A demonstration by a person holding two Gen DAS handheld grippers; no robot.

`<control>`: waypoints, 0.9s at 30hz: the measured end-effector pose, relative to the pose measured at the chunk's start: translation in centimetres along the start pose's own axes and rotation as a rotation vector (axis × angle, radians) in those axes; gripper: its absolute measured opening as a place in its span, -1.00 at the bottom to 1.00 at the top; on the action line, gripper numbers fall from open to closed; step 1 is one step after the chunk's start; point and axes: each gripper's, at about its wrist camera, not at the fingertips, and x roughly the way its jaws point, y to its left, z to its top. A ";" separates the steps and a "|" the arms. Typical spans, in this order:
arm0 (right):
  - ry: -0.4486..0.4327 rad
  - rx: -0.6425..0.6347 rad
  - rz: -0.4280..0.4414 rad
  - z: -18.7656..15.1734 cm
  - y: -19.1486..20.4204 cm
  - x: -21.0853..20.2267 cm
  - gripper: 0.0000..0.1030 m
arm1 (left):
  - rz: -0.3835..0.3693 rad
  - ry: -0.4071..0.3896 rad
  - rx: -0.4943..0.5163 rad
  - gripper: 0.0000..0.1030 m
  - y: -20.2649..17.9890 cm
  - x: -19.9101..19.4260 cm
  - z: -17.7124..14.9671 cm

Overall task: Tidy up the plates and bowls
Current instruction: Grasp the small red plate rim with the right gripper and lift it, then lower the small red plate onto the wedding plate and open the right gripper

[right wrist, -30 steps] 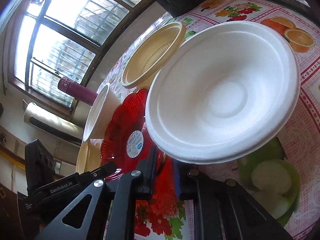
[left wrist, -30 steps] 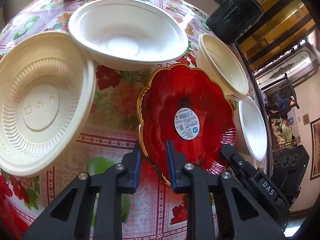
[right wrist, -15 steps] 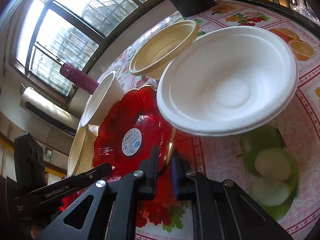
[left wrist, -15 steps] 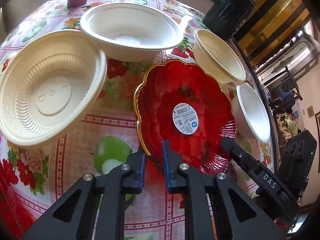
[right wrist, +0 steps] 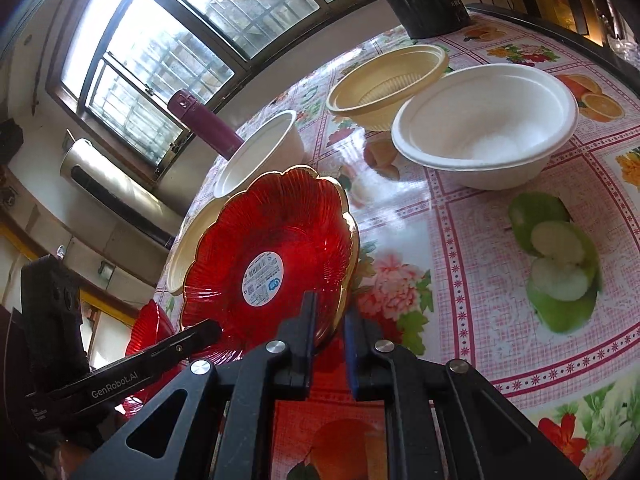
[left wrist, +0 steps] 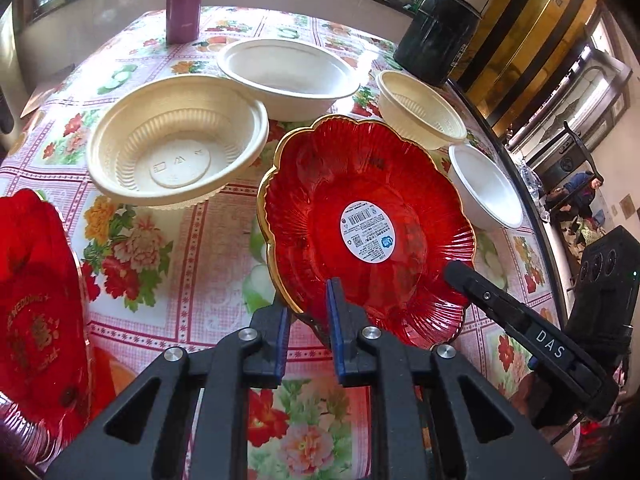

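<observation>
A red gold-rimmed plate [left wrist: 372,208] with a white sticker is held tilted above the table by both grippers. My left gripper [left wrist: 308,312] is shut on its near left rim. My right gripper [right wrist: 330,320] is shut on its opposite rim; the plate also shows in the right wrist view [right wrist: 268,256]. A large cream bowl [left wrist: 176,148], a large white bowl [left wrist: 288,72], a small cream bowl [left wrist: 420,108] and a small white bowl [left wrist: 484,188] stand on the table behind it. A second red plate [left wrist: 36,300] lies at the near left.
The table has a floral cloth [left wrist: 160,280]. A purple flask [left wrist: 184,0] stands at the far edge and a black container [left wrist: 436,36] at the far right. The table's right edge [left wrist: 536,208] curves close by the small bowls.
Both grippers have lifted the red plate and drawn it back toward the near side. The bowls look farther off, and the second red plate has come into the left wrist view.
</observation>
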 end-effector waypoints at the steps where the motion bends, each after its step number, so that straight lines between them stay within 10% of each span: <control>1: -0.003 -0.014 0.008 -0.1 0.6 -0.2 -0.77 | 0.003 -0.016 -0.002 -0.70 0.1 -0.7 -0.2; 16: 0.070 -0.282 0.174 -3.7 14.4 2.7 -0.72 | 0.132 -0.168 -0.159 -0.64 10.6 -10.0 -4.7; 27: 0.163 -0.485 0.194 -8.1 23.3 6.7 -0.65 | 0.254 -0.136 -0.241 -0.50 17.2 -11.4 -6.7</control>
